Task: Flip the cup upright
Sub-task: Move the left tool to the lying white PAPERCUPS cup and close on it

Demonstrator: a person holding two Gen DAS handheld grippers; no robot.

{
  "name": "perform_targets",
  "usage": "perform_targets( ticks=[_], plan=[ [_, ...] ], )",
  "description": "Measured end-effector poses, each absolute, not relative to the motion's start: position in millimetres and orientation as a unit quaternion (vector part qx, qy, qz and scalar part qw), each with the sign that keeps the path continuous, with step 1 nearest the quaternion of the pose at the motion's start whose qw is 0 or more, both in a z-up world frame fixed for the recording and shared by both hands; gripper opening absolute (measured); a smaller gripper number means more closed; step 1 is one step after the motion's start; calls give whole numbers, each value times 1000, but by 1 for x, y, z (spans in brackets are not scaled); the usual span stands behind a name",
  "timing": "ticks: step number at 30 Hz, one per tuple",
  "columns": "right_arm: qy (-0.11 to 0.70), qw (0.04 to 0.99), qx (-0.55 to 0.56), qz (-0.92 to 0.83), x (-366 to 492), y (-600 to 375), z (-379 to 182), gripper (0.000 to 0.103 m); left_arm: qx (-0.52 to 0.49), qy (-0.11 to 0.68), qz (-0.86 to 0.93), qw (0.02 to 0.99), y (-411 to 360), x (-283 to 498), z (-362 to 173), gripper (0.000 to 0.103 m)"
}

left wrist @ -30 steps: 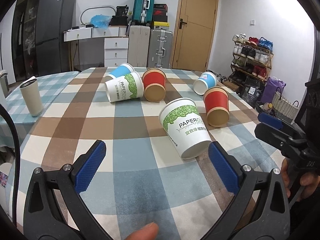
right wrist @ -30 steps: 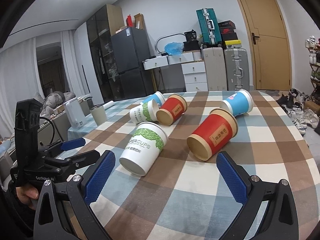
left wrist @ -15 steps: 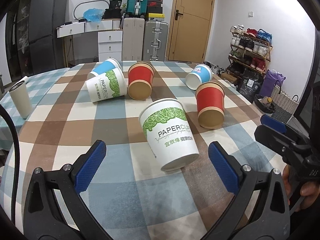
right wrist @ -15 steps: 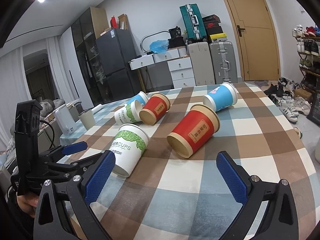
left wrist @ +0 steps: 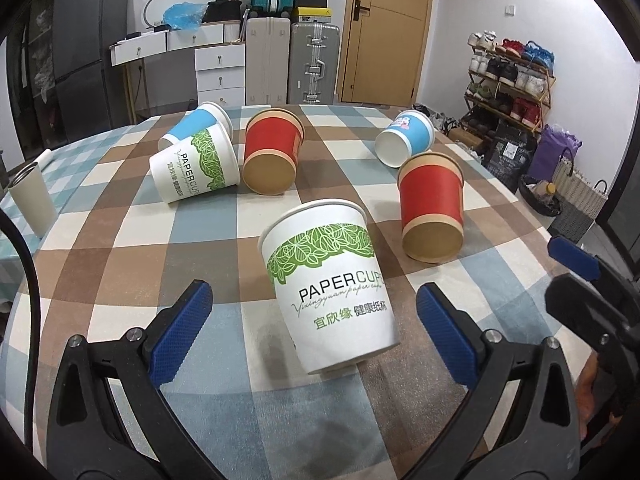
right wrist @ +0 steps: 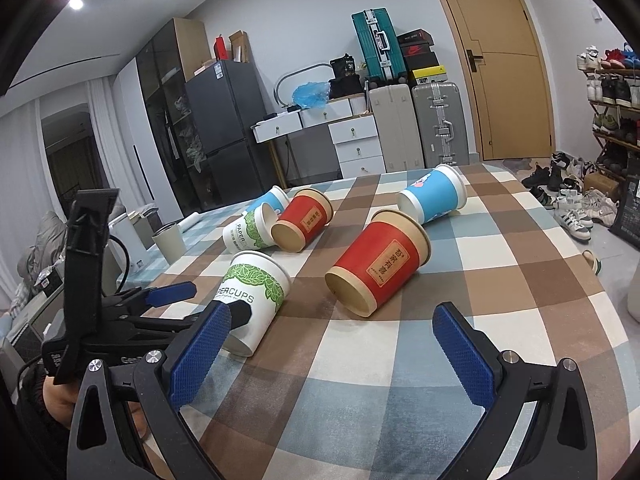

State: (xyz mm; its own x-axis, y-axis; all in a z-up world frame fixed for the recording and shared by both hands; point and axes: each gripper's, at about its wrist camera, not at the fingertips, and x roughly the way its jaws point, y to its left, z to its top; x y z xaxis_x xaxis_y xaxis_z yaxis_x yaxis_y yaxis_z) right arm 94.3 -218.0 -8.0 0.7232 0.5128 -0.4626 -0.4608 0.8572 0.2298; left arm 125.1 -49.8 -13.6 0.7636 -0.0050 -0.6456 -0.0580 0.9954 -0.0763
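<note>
A white paper cup with green leaves (left wrist: 332, 280) lies on its side on the checked tablecloth, base toward me, between the tips of my open left gripper (left wrist: 316, 332). It also shows in the right wrist view (right wrist: 252, 296), with the left gripper (right wrist: 200, 300) beside it. A red cup (right wrist: 380, 268) lies on its side just ahead of my open, empty right gripper (right wrist: 332, 352); it also shows in the left wrist view (left wrist: 432, 212). The right gripper (left wrist: 576, 268) appears at the right edge of the left wrist view.
Several more cups lie on their sides farther back: a white-green one (left wrist: 196, 168), a red one (left wrist: 272, 156) and two blue ones (left wrist: 404, 140) (left wrist: 200, 120). A grey tumbler (left wrist: 32, 200) stands upright at the table's left edge. The table's right edge (right wrist: 600, 280) drops to the floor.
My left gripper has moved forward and right, so the white-green cup now sits between its fingers. The right gripper has moved closer to the red cup.
</note>
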Motion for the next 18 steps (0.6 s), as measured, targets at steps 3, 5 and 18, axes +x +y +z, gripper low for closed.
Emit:
perform_targets(
  ticks=[3,5,18],
  plan=[
    [264,927,49,263,94,-217,-8,103,-45,351,12,935,-51,132,-16,97],
    [263,927,49,263,94,-217,-8,103,-44,358,10,932,-53,137,-18,95],
    [262,927,44,266,93,-215,-7,103,-72,379,-10,923,-51,144,-25,58]
  ],
)
